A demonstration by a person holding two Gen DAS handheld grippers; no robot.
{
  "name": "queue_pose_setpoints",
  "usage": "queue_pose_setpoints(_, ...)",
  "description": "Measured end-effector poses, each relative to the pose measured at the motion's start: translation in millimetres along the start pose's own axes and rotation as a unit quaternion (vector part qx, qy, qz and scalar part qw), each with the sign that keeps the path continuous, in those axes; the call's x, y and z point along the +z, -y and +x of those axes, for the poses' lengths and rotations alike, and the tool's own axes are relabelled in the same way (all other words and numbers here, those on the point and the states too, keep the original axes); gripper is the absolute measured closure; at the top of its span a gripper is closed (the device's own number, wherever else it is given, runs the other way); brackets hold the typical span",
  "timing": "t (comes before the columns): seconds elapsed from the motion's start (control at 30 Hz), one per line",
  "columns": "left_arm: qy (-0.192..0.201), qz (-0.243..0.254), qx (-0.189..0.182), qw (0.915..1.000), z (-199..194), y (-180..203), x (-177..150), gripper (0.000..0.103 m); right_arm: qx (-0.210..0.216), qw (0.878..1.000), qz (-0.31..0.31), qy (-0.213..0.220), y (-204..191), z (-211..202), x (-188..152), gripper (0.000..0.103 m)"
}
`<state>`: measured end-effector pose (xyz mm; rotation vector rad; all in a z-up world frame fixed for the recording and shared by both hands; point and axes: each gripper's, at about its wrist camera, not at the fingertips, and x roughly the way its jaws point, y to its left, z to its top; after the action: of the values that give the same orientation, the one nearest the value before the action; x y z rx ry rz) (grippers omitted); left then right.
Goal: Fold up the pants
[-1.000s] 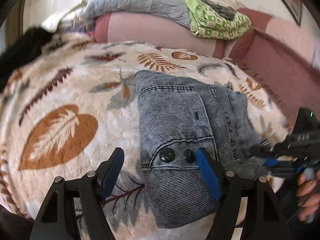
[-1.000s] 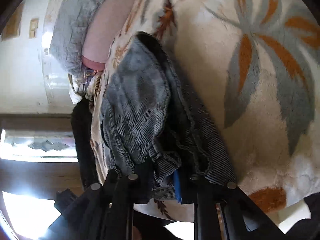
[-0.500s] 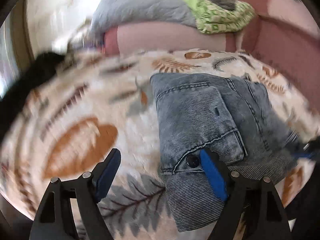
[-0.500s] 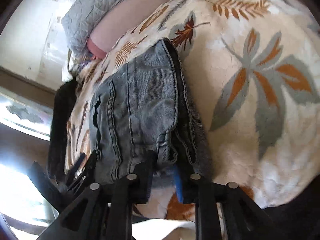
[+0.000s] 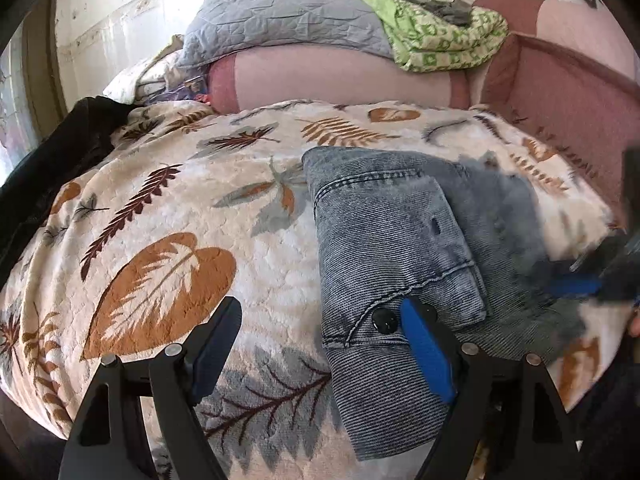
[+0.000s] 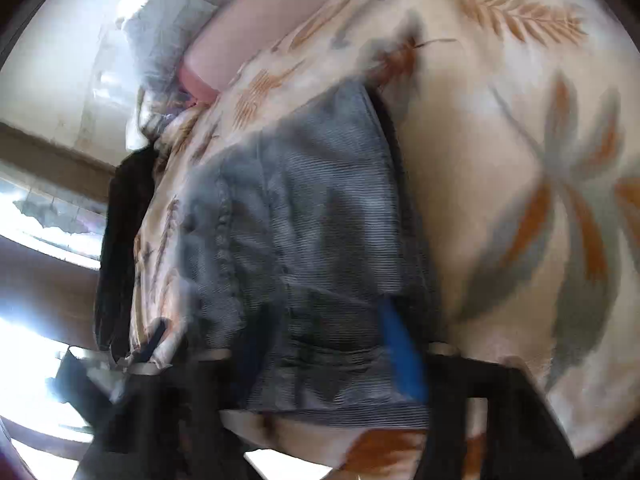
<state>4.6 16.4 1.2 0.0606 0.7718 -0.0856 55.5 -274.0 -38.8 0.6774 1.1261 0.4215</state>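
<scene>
The grey-blue denim pants (image 5: pixel 404 248) lie folded into a compact stack on the leaf-print blanket (image 5: pixel 168 216), with a buttoned pocket flap facing up. My left gripper (image 5: pixel 320 344) is open and empty just above the stack's near left edge, its right finger over the button. My right gripper (image 6: pixel 324 344) shows blurred in its own view, its jaws now spread wide across the near edge of the pants (image 6: pixel 304 224). It also appears blurred at the right edge of the left wrist view (image 5: pixel 580 284).
A pink bolster (image 5: pixel 340 80) with a grey quilt (image 5: pixel 280 16) and a green patterned cloth (image 5: pixel 436 36) lies at the back. A dark garment (image 5: pixel 56 156) hangs at the blanket's left edge. A pink sofa side (image 5: pixel 576 96) runs along the right.
My right gripper, shut on the pants' edge before, has opened and let go. My left gripper has shifted left and back, staying open.
</scene>
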Motion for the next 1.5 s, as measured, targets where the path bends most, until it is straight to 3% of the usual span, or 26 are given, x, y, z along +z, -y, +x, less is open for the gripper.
queue_pose_setpoints(0.13,0.063,-0.037,-0.051,0.9960,-27.5,-7.7,10.7,0.021,-0.035,0.999,-0.019,-0.031,-15.0,-14.9,11.4,0.068)
queue_pose_setpoints(0.2,0.024,-0.014,-0.058,0.9979,-12.6,1.7,11.3,0.021,-0.060,0.996,-0.057,-0.010,-37.6,-26.1,23.1,0.066)
queue_pose_setpoints(0.23,-0.025,0.009,-0.053,0.9982,6.3,12.2,4.8,0.021,-0.055,0.996,-0.076,0.006,-55.5,-32.6,33.6,0.066)
queue_pose_setpoints(0.33,-0.004,0.031,-0.030,0.9991,5.4,21.3,0.0,0.020,-0.036,0.991,-0.122,0.033,-91.6,-31.5,60.9,0.050)
queue_pose_setpoints(0.37,-0.002,0.035,-0.030,0.9989,5.5,21.5,0.4,0.020,-0.041,0.988,-0.145,0.043,-104.5,-21.6,74.8,0.043)
queue_pose_setpoints(0.43,-0.009,0.021,-0.038,0.9990,8.2,18.0,0.3,0.020,-0.069,0.983,-0.166,0.044,-109.0,1.5,90.4,0.043)
queue_pose_setpoints(0.5,-0.015,0.012,-0.045,0.9988,9.9,15.3,1.8,0.020,-0.137,0.979,-0.148,0.004,-85.4,45.9,102.9,0.042)
queue_pose_setpoints(0.53,-0.014,0.014,-0.049,0.9986,10.2,15.3,2.0,0.020,-0.124,0.986,-0.103,-0.036,-56.7,69.9,105.3,0.041)
queue_pose_setpoints(0.6,-0.015,0.011,-0.051,0.9985,11.0,12.8,2.1,0.020,-0.089,0.993,-0.077,-0.015,-43.8,60.1,106.0,0.040)
queue_pose_setpoints(0.73,-0.019,0.006,-0.051,0.9985,7.2,13.4,0.1,0.020,-0.136,0.984,-0.112,-0.016,-61.0,47.5,97.4,0.038)
queue_pose_setpoints(0.9,-0.022,-0.003,-0.057,0.9981,4.8,10.5,-1.7,0.020,-0.112,0.984,-0.140,0.012,-78.4,9.9,68.8,0.035)
queue_pose_setpoints(0.97,-0.021,-0.002,-0.055,0.9983,4.6,11.2,-2.2,0.020,-0.126,0.981,-0.151,-0.003,-75.6,11.7,53.3,0.029)
queue_pose_setpoints(1.03,-0.022,0.000,-0.054,0.9983,4.4,13.4,-2.4,0.020,-0.156,0.973,-0.163,-0.056,-59.8,40.6,42.4,0.028)
queue_pose_setpoints(1.1,-0.019,0.002,-0.051,0.9985,2.8,14.6,-3.9,0.020,-0.142,0.977,-0.157,-0.033,-56.7,34.6,40.8,0.028)
queue_pose_setpoints(1.23,-0.011,0.001,-0.056,0.9984,-4.8,12.2,-3.5,0.020,-0.151,0.974,-0.162,-0.042,-61.5,29.0,41.1,0.027)
queue_pose_setpoints(1.37,0.069,-0.074,-0.092,0.9906,-36.7,-15.3,5.0,0.020,-0.150,0.976,-0.151,-0.047,-60.9,18.5,43.6,0.027)
queue_pose_setpoints(1.4,0.073,-0.098,-0.093,0.9882,-37.6,-24.4,6.5,0.020,-0.155,0.976,-0.150,-0.041,-65.1,12.4,46.2,0.027)
queue_pose_setpoints(1.47,0.037,-0.181,-0.109,0.9767,-23.1,-52.3,7.1,0.019,-0.152,0.974,-0.166,-0.028,-82.3,0.5,48.3,0.027)
queue_pose_setpoints(1.5,0.004,-0.219,-0.129,0.9671,-10.9,-63.3,5.2,0.019,-0.151,0.971,-0.184,-0.018,-98.8,-7.3,52.8,0.027)
